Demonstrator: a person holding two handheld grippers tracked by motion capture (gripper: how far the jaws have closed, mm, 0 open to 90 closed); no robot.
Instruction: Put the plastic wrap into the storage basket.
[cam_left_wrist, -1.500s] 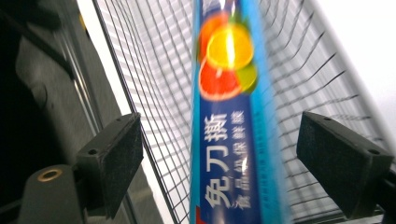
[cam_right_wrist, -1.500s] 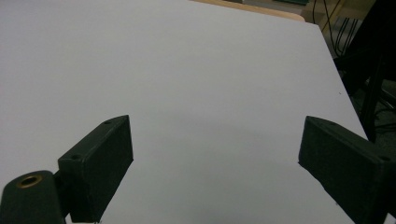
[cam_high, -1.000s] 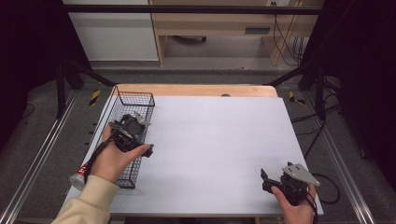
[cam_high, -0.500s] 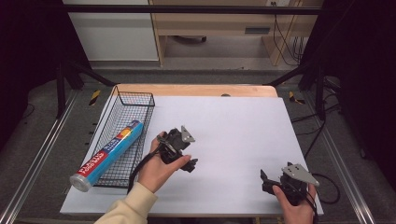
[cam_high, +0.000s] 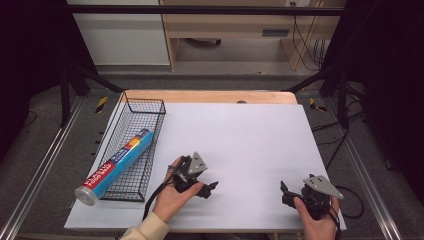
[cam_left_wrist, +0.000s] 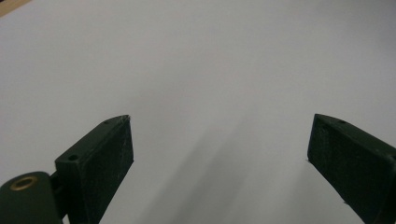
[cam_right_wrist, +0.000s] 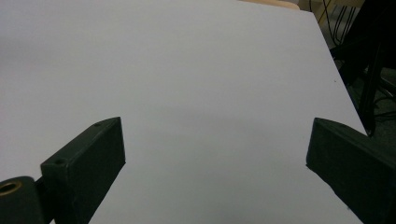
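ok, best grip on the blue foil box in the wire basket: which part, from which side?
Probably the foil box's middle, taken from above with the fingers across its narrow width. It lies tilted in the wire basket: its near end pokes out over the front rim while its far end sits low between the mesh walls, which hinder a sideways approach. The open left gripper is closer.

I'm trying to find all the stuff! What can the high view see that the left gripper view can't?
Only the high view: a black wire basket at the table's left edge, holding a long blue foil-wrap box whose near end pokes out over the rim, plus both hands, the left gripper and the right gripper.

Only the left gripper view: a close look at its own two black jaws, standing wide apart.

Both: the white tabletop.
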